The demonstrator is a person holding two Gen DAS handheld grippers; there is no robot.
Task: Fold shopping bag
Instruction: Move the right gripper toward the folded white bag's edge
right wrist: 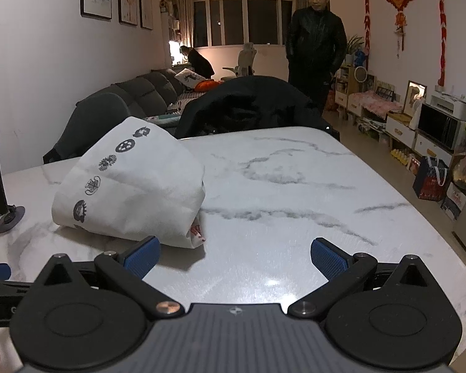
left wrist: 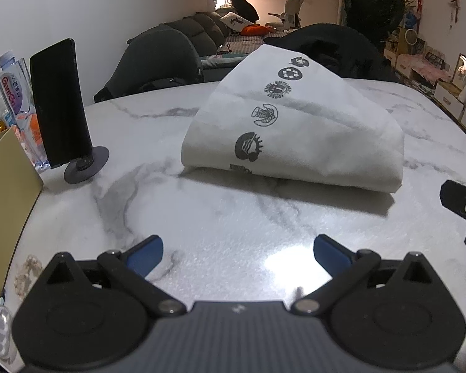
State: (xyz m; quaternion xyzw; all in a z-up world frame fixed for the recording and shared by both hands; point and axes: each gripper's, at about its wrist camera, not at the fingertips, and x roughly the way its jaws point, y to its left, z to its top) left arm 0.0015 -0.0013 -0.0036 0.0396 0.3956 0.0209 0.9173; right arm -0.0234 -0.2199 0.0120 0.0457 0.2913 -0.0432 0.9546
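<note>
Left claw (left wrist: 237, 250) and right claw (right wrist: 234, 256): both spread, empty, over bare marble worktop (left wrist: 202, 211). Folded white shopping bag (left wrist: 295, 133) lies mid-worktop, ahead, untouched. Phone on stand (left wrist: 62, 105) w/ water bottle (left wrist: 11, 84) far left. Dark jacket (right wrist: 248, 105) on chair beyond.

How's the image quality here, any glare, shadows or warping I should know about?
Left wrist view: bright glare patch on the glossy white marble table, and the folded white shopping bag casts a soft shadow toward the camera. Right wrist view: smaller glare spot, fisheye bending walls, dim background.
</note>
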